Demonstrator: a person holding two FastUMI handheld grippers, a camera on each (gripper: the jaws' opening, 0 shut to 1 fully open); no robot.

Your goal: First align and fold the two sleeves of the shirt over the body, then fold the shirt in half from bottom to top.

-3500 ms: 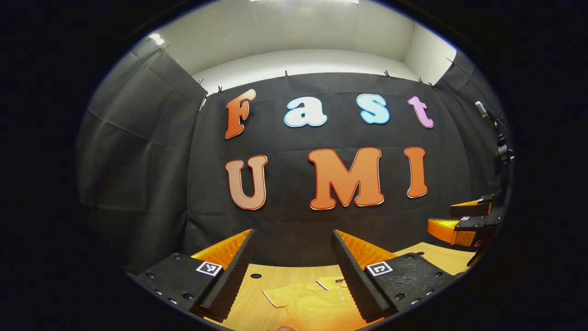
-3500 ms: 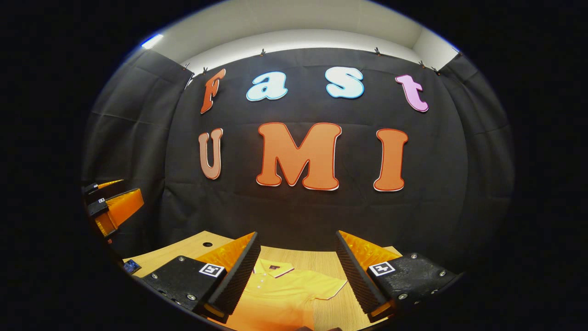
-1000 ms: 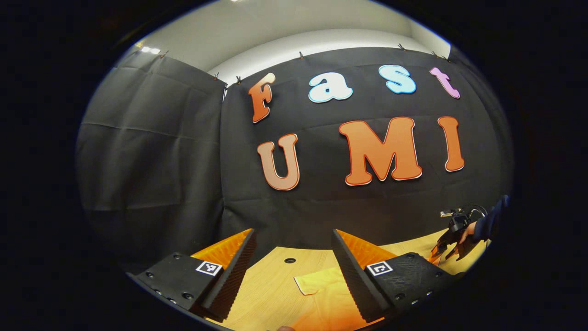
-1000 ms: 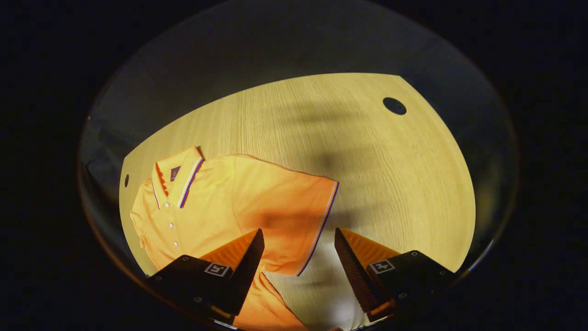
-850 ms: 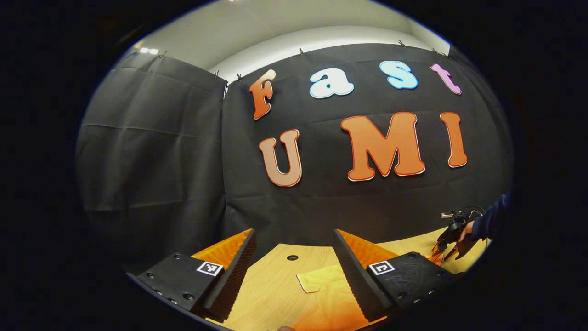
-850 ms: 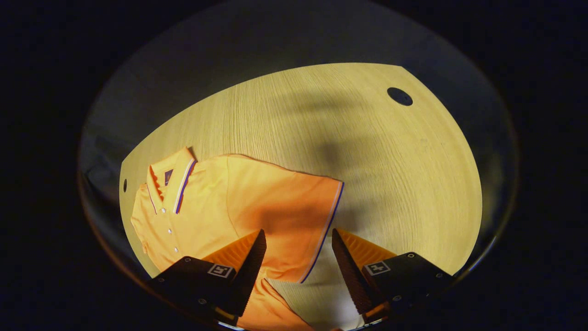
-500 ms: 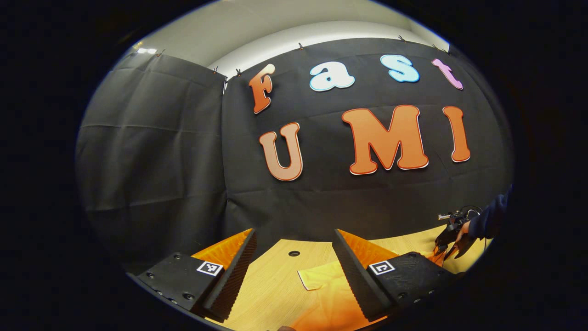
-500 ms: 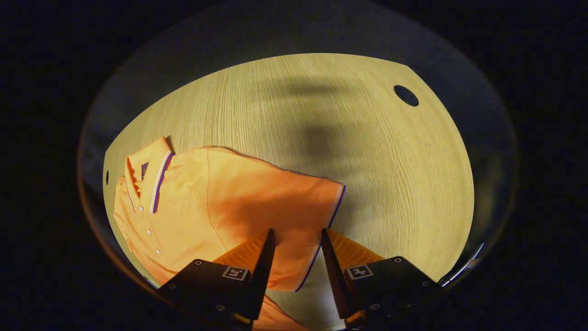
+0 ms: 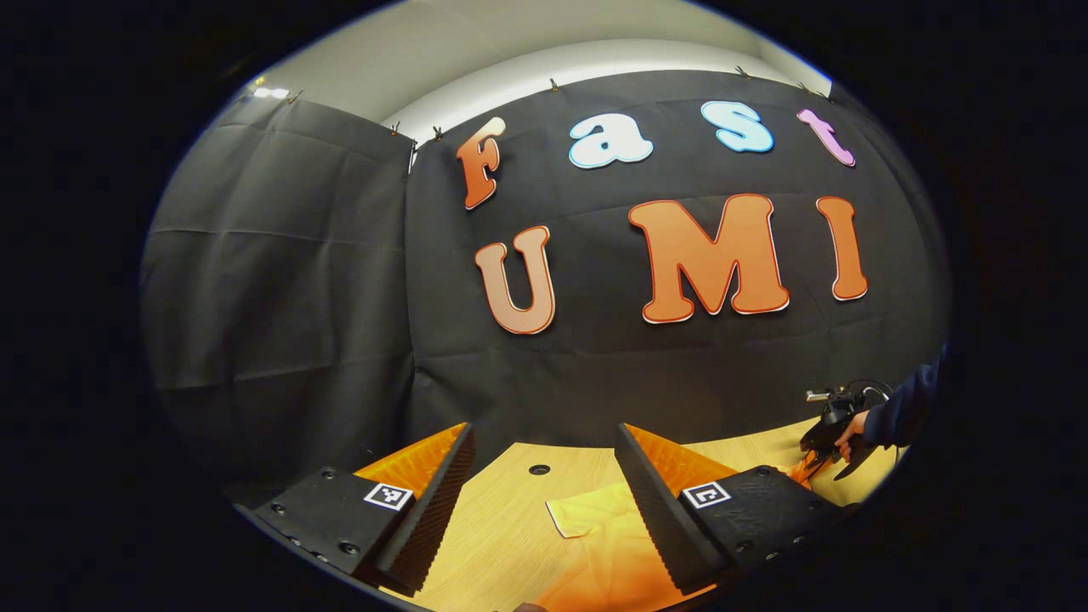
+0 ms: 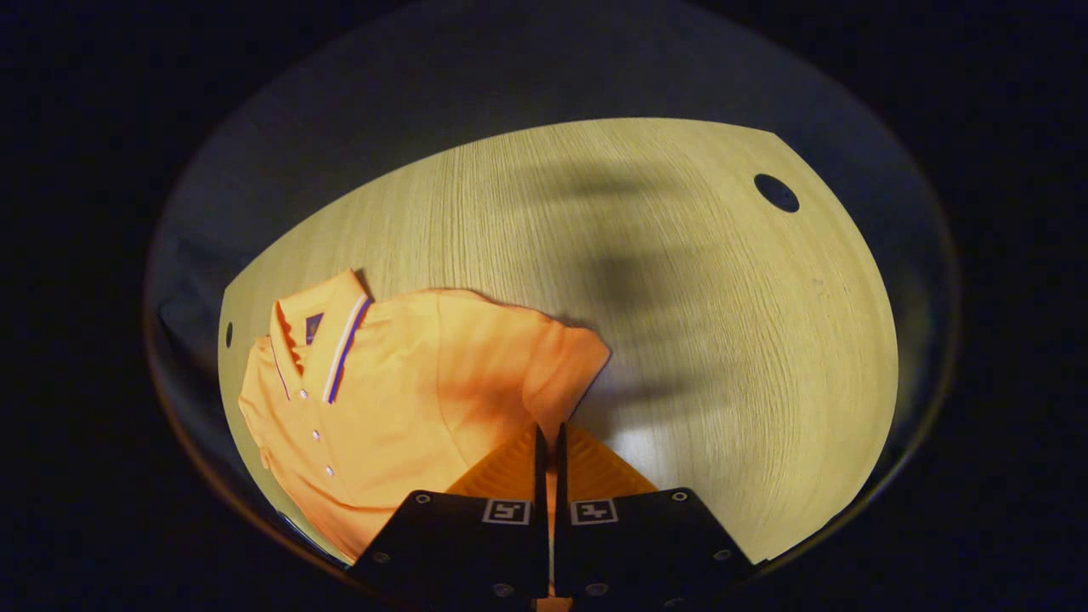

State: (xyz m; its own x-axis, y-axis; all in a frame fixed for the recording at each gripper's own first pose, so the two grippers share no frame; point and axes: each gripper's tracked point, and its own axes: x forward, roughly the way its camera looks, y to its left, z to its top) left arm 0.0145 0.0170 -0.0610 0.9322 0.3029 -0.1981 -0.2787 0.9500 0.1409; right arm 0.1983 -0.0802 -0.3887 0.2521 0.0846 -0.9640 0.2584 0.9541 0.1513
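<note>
An orange polo shirt (image 10: pixel 399 399) with a striped collar (image 10: pixel 331 340) lies front up on the wooden table (image 10: pixel 680 297). My right gripper (image 10: pixel 548 442) points down at it and is shut on the shirt's sleeve (image 10: pixel 552 374), whose cloth is bunched and lifted at the fingers. In the left gripper view my left gripper (image 9: pixel 544 476) is open above the table, with the shirt's other sleeve (image 9: pixel 586 518) lying flat just beyond and below its fingers. The right gripper (image 9: pixel 807 463) also appears far right there, held by a hand (image 9: pixel 850 425).
Black cloth walls close the booth behind and to the left. The table has a round cable hole (image 9: pixel 539 469) near its back edge and another cable hole (image 10: pixel 775 192) at the right. Bare wood stretches to the right of the shirt.
My right gripper has gone from open over the sleeve hem to shut on it, and the sleeve has bunched up. The left gripper has barely moved.
</note>
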